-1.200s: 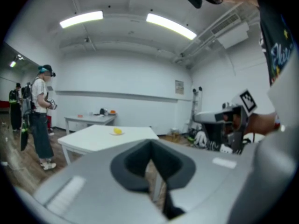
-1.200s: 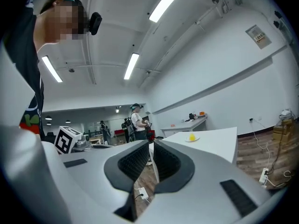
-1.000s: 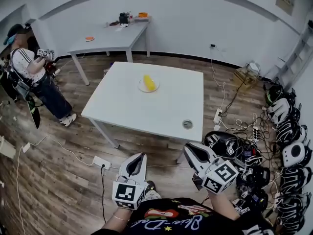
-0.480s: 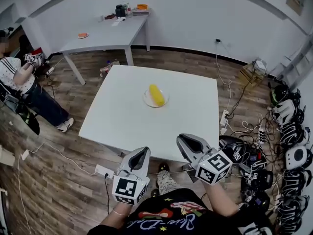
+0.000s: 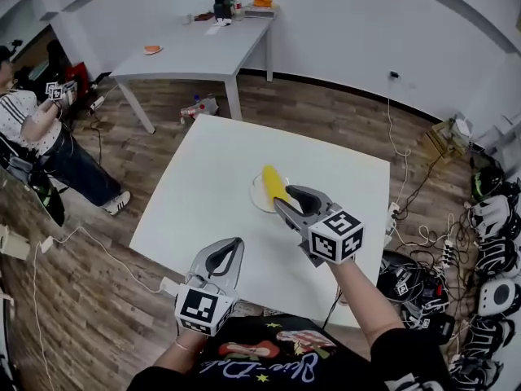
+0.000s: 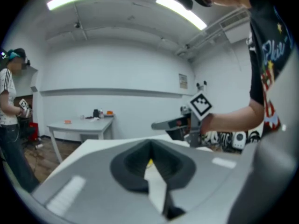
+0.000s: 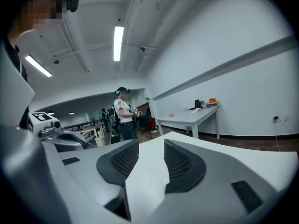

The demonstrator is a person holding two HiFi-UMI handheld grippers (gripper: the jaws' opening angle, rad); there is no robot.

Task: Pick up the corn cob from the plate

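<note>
Right gripper (image 5: 285, 199), jaws opening and empty, sits at five o'clock of the corn cob (image 5: 273, 183) on the plate (image 5: 256, 195). Left gripper (image 5: 231, 244), jaws pressed together, sits at seven o'clock.

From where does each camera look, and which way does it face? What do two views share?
Head view: on the person's head, facing steeply down at the white table, corn cob on plate; left gripper, right gripper and forearms show.
Left gripper view: on the left gripper, facing across the table; its shut jaws show, the right gripper beyond.
Right gripper view: on the right gripper, facing across the table toward another person; its jaws are opening, nothing between.
Shared: all show the far table.
</note>
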